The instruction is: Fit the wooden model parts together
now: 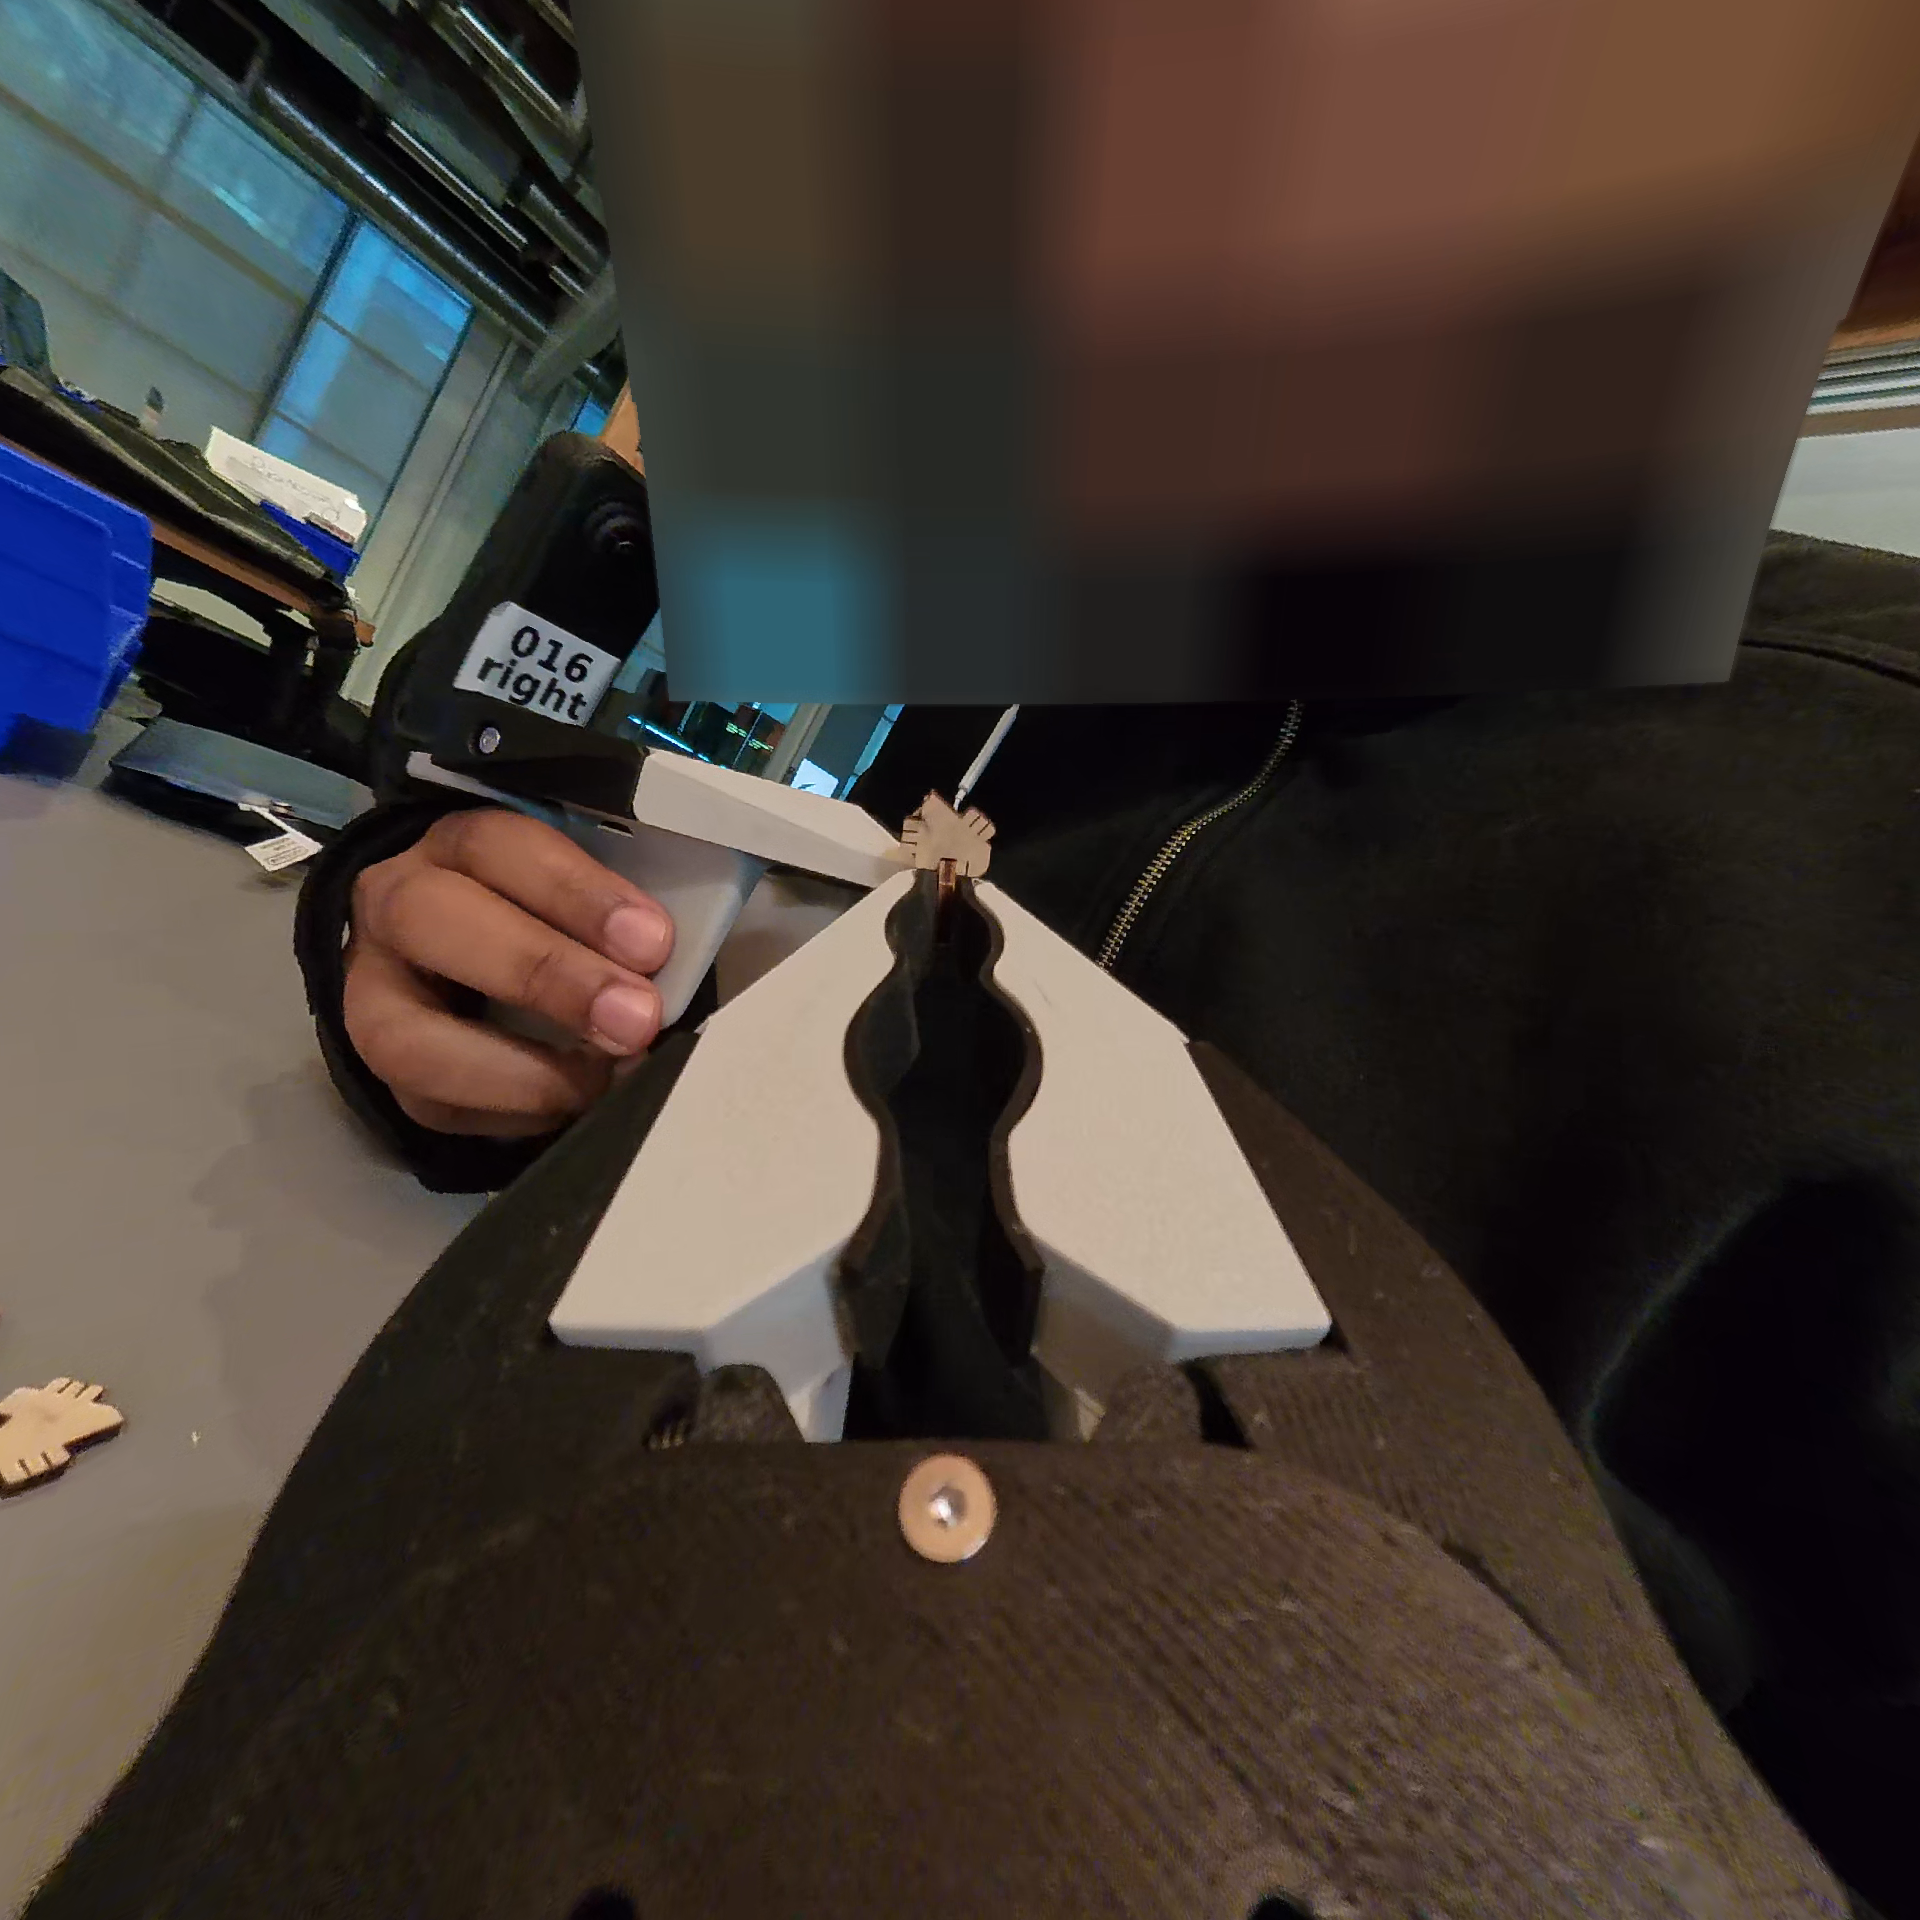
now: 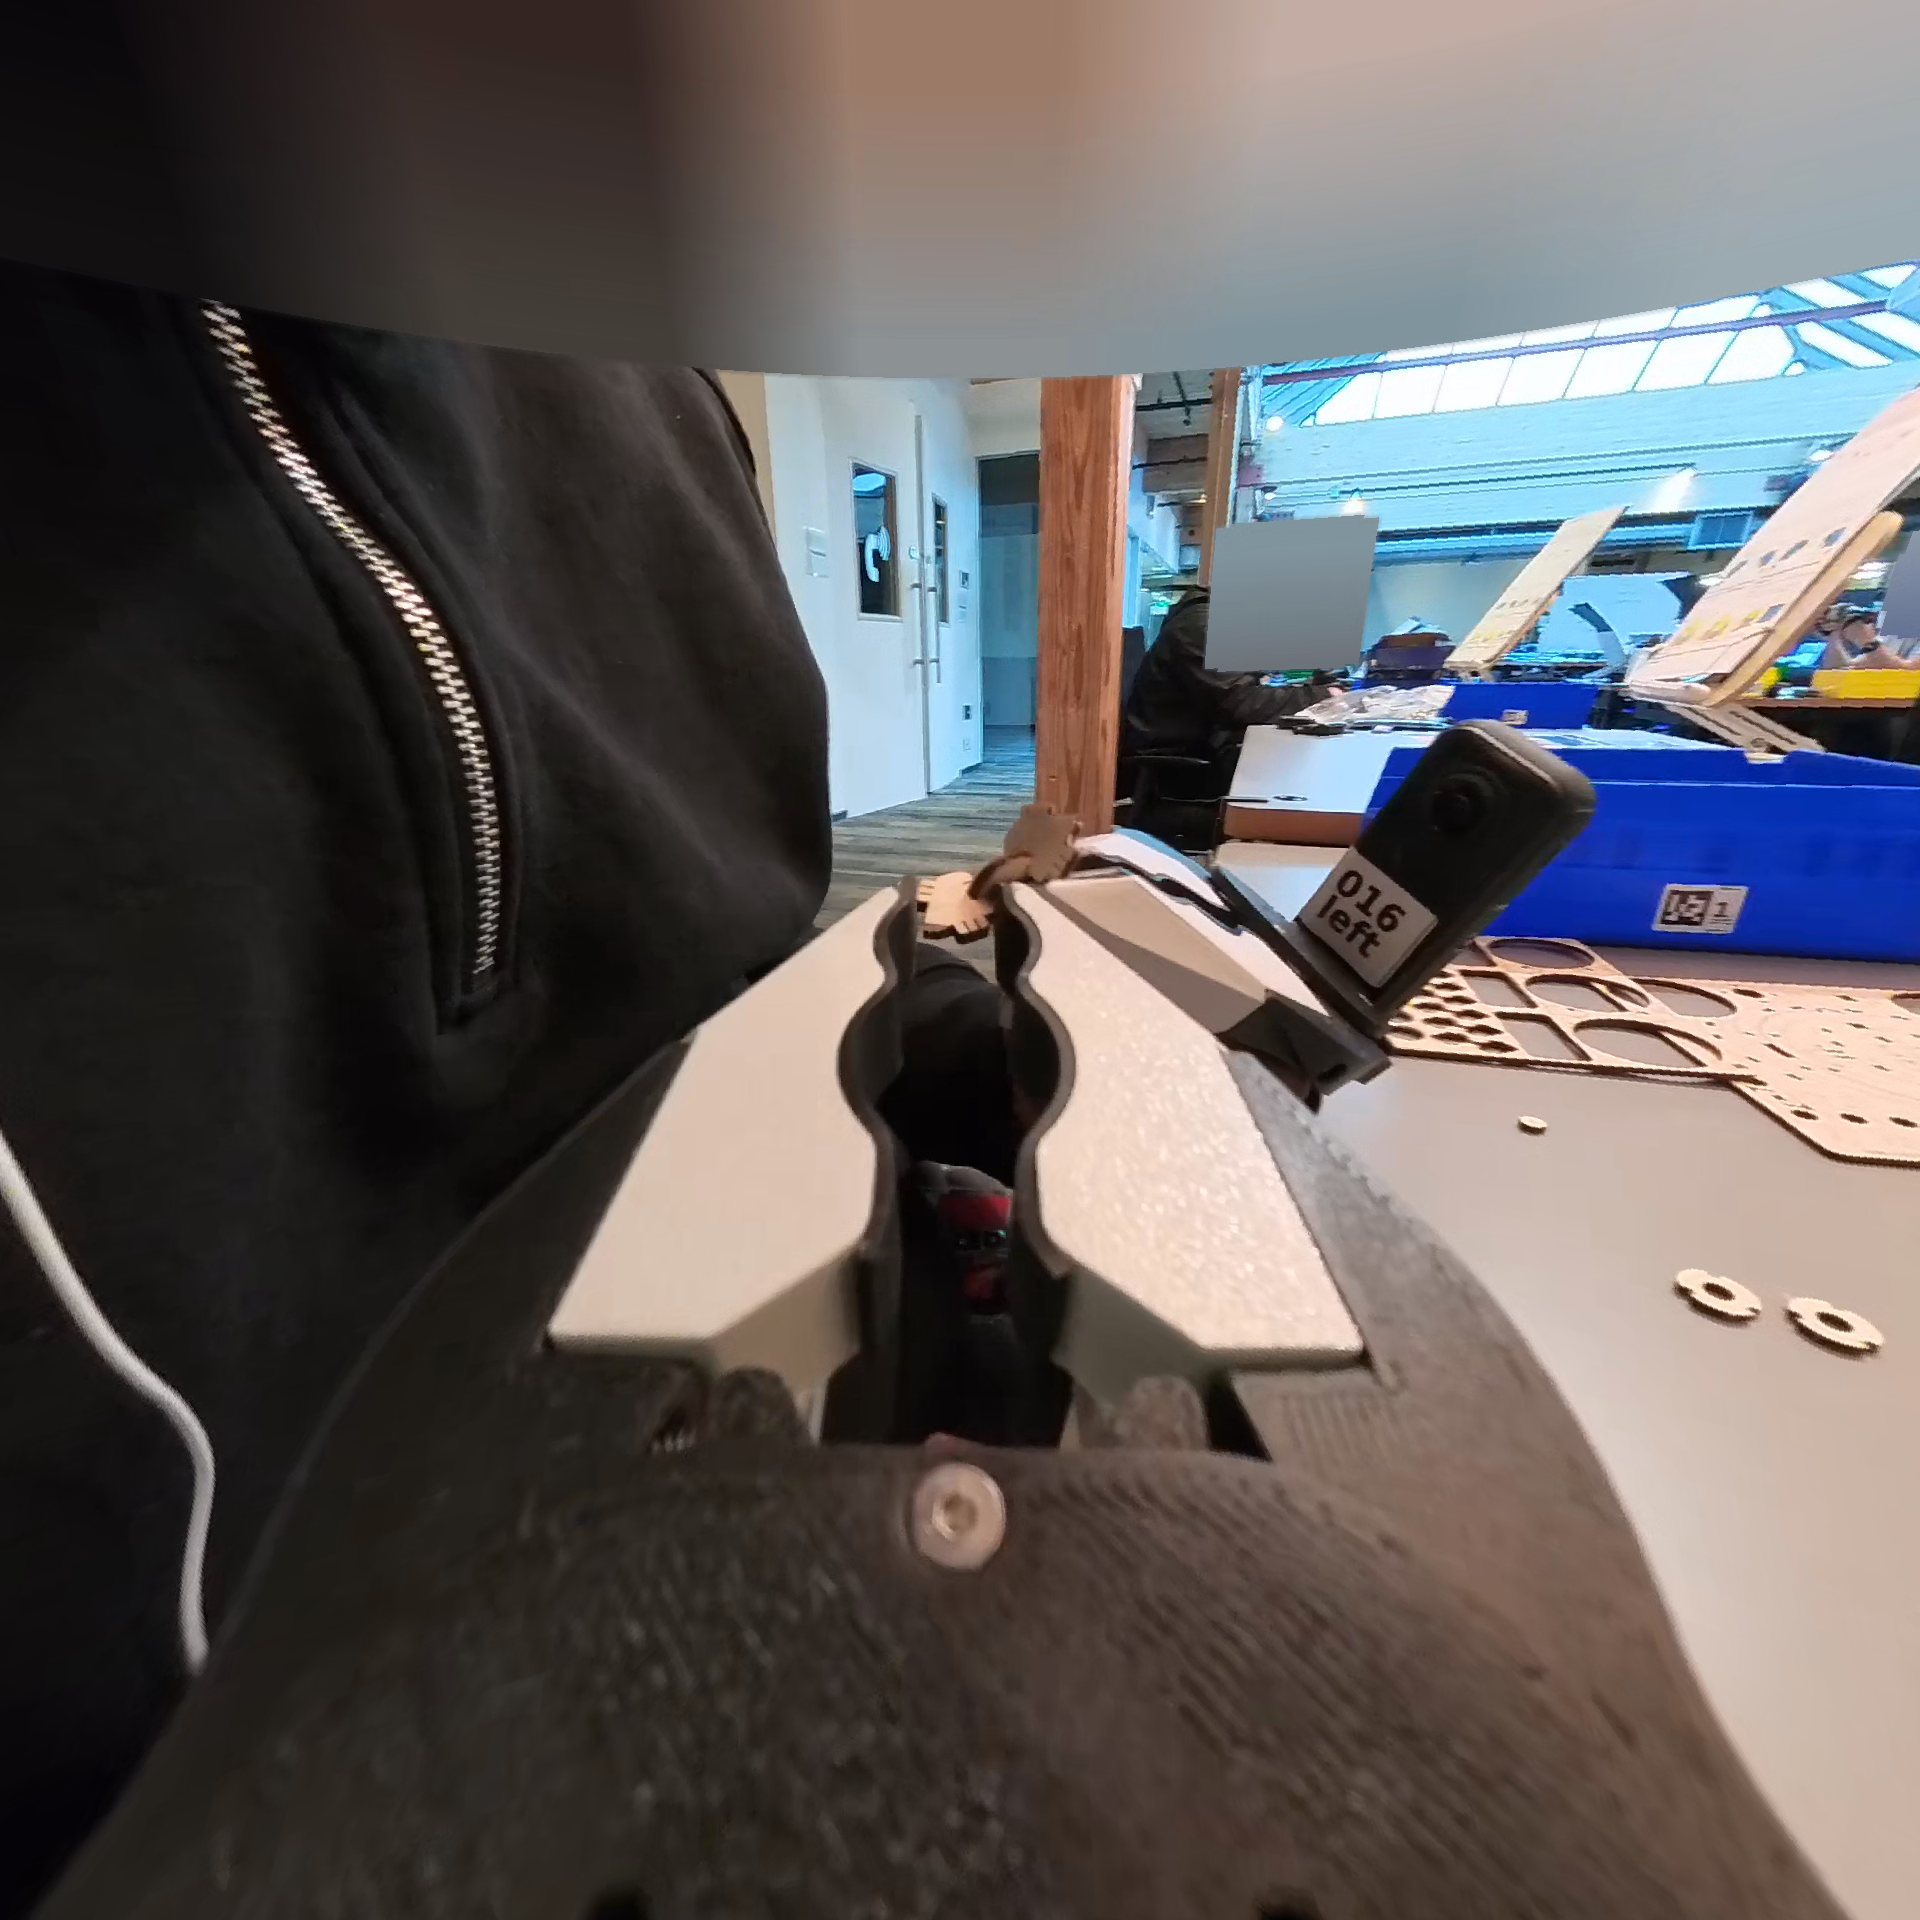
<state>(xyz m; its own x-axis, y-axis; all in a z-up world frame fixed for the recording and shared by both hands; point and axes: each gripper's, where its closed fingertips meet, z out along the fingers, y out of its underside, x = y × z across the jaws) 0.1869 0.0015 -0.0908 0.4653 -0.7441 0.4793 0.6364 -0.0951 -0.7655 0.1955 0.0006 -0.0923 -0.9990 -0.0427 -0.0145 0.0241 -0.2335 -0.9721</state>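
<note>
Each tool (image 1: 943, 878) (image 2: 961, 920) pinches a small notched plywood piece (image 1: 945, 831) (image 2: 954, 902); any twist risks snapping the interlocked slots.

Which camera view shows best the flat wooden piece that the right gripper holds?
The left wrist view: the notched wooden piece faces that camera, so its outline reads clearly at the right gripper fingertips. The right wrist view shows the same piece nearly edge-on between its own fingers, partly covered.
</note>
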